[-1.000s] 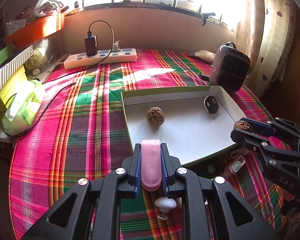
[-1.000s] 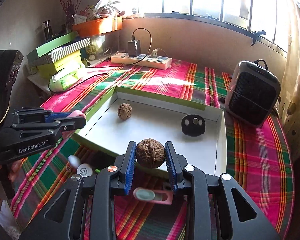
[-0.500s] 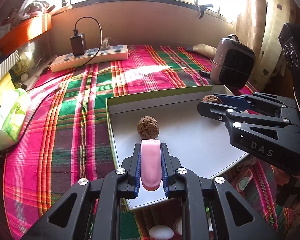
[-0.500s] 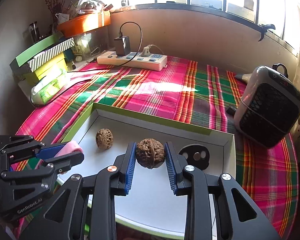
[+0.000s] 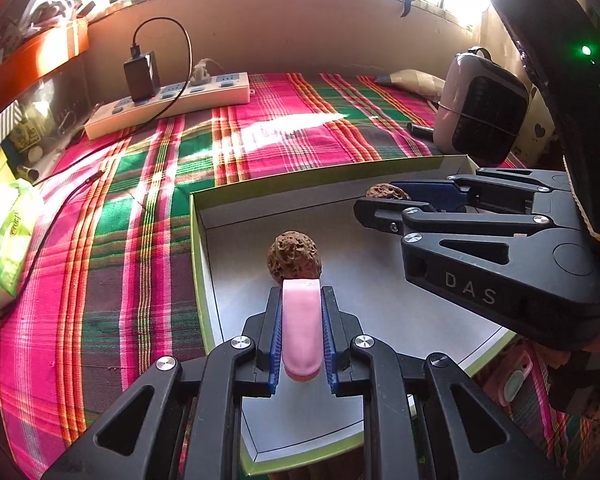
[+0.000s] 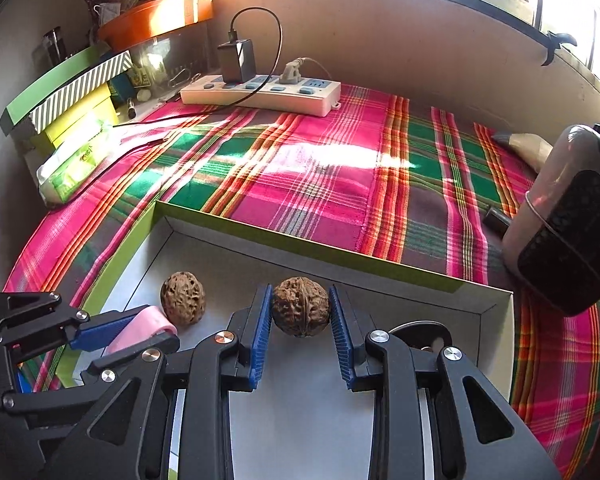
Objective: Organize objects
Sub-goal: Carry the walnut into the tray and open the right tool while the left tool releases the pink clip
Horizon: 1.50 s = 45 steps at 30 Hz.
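Note:
My left gripper point(image 5: 301, 292) is shut on a flat pink bar point(image 5: 301, 328); its tip hangs over the white tray point(image 5: 380, 280) just short of a loose walnut point(image 5: 294, 258). From the right wrist view the same bar point(image 6: 140, 330) sits beside that walnut point(image 6: 183, 298), and the left gripper point(image 6: 162, 326) comes in from the lower left. My right gripper point(image 6: 301, 312) is shut on a second walnut point(image 6: 301, 311) above the tray floor point(image 6: 300, 420). Seen from the left wrist, the right gripper point(image 5: 374, 196) holds its walnut point(image 5: 386, 191) over the tray's far side.
A black round part point(image 6: 424, 334) lies in the tray behind my right fingers. A white power strip point(image 5: 168, 102) with a charger, a small heater point(image 5: 482, 110), a tissue pack point(image 5: 4, 248) and stacked boxes point(image 6: 72, 96) ring the plaid cloth. A small pink item point(image 5: 514, 384) lies outside the tray.
Both grippers have moved forward and down over the tray with their loads. The pink bar now nearly reaches the loose walnut; the right gripper's walnut hangs over the tray's far part.

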Tool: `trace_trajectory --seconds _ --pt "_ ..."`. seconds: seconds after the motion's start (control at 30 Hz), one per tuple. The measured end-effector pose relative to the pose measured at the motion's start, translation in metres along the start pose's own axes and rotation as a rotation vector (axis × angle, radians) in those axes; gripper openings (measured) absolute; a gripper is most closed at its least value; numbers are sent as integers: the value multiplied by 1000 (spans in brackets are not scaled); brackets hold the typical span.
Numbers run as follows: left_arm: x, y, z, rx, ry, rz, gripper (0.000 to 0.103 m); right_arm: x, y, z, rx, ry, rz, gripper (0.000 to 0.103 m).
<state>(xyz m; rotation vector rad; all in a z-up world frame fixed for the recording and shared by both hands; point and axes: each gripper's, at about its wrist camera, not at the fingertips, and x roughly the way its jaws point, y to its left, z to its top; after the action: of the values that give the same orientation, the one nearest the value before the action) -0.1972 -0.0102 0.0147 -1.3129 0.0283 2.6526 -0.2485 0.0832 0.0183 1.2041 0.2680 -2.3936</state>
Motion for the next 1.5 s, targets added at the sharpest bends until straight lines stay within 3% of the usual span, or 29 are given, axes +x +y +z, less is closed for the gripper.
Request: trace_trajectory --seconds 0.8,0.93,1.1,1.2,1.5 --pt "7 -7 4 21 2 7 16 15 1 5 -13 59 -66 30" --pt "7 -7 4 22 2 8 19 13 1 5 -6 50 -81 40" --pt "7 -8 3 20 3 7 24 7 -1 5 12 31 -91 41" --pt "6 -8 2 17 3 7 26 3 -2 5 28 23 -87 48" --pt "-11 -5 -4 2 -13 19 27 -13 -3 0 59 -2 -91 49"
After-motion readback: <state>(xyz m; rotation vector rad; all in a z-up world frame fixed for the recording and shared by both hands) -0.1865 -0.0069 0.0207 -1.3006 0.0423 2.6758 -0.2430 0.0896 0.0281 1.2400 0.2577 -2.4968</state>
